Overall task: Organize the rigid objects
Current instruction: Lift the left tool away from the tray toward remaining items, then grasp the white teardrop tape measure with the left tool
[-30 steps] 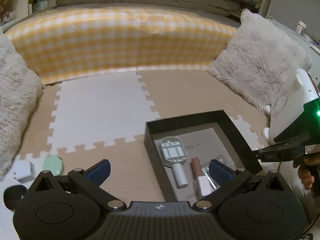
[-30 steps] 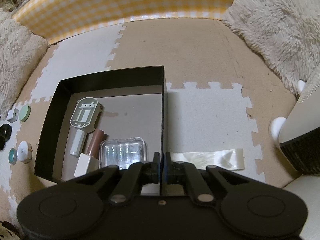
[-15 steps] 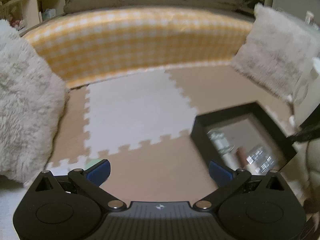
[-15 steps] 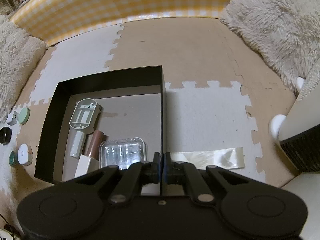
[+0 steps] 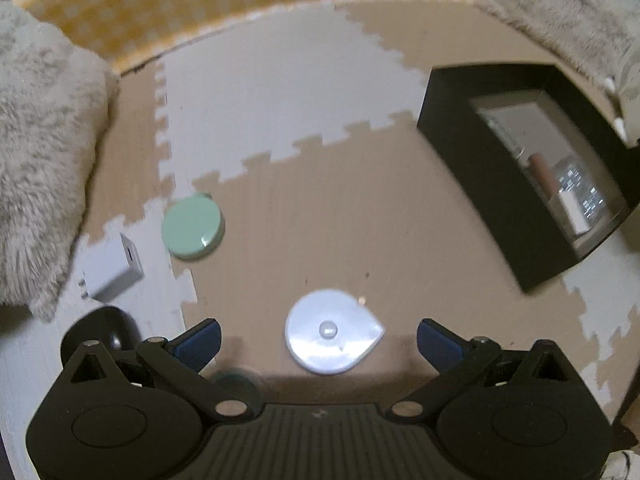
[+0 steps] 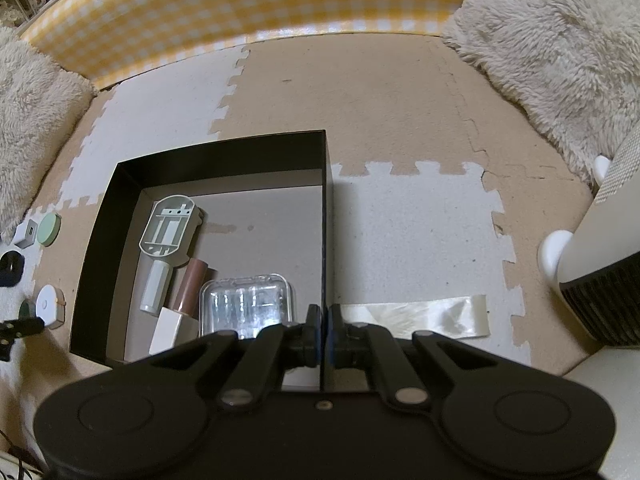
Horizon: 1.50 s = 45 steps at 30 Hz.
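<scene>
Five loose pieces on the floor, and a flat one comes first

Five small things lie on the tan-and-white foam puzzle floor mat [image 5: 360,208], outside the black open-topped cardboard box [image 6: 224,152] where a few items already sit: a grey-green paddle-shaped plastic frame [image 6: 170,226], a brown cylindrical tube [image 6: 188,286] and a clear plastic hinged case [image 6: 248,304].

The biggest risk, as I judge it, concerns the box. The right tongs [image 6: 321,330] are pressed fully together over its right-hand wall, and whether that thin wall is pinched between them I cannot tell. If it is, a careless pull could drag the box and spill what is inside.

Next is the white teardrop-shaped flat disc with a raised centre button [image 5: 334,336]. The left tongs [image 5: 318,340] hang spread wide above it with nothing held, the disc lying between their blue pads [image 5: 200,340]. It looks low and smooth, so closing too high would likely skate it away across the mat.

Smaller hazards crowd the left side: a mint-green round flat puck [image 5: 193,226], a white cube-shaped charger block [image 5: 110,270], a black rounded object [image 5: 106,326] and a dark green round piece [image 5: 234,380] half hidden under the tongs' frame. A descent drifting that way could knock these further from the box.
</scene>
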{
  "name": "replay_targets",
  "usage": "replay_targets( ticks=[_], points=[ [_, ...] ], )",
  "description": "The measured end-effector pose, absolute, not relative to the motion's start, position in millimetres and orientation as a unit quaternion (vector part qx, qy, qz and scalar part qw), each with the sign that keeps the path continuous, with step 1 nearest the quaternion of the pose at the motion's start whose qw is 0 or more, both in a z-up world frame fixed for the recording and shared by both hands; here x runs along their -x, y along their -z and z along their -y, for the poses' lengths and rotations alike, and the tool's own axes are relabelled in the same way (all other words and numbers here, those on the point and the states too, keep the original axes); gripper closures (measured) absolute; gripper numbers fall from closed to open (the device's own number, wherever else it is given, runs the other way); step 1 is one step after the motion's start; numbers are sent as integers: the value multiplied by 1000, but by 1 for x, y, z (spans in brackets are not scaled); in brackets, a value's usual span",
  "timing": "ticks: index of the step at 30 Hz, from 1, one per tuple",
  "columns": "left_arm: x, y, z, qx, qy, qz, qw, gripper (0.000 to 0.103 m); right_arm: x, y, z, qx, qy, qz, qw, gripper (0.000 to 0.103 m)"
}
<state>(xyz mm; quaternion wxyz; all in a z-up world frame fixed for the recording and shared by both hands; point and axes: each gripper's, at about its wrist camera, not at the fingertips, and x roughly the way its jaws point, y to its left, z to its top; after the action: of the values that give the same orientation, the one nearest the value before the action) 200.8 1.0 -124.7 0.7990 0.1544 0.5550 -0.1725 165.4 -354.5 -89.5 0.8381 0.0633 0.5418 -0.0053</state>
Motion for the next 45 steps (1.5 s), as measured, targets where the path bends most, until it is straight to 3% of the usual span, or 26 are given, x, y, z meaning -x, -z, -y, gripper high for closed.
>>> replay_targets(
  ticks=[13, 29, 45],
  points=[
    [-211, 145, 4, -134, 175, -581, 783, 42, -165, 90, 354, -63, 5, -542, 838, 99],
    [-204, 130, 13, -126, 185, -548, 806, 42, -165, 90, 351, -57, 5, -545, 837, 99],
    [-194, 70, 57, -48, 249, -478, 841, 42, -158, 87, 359, -75, -1, -551, 831, 95]
  ],
)
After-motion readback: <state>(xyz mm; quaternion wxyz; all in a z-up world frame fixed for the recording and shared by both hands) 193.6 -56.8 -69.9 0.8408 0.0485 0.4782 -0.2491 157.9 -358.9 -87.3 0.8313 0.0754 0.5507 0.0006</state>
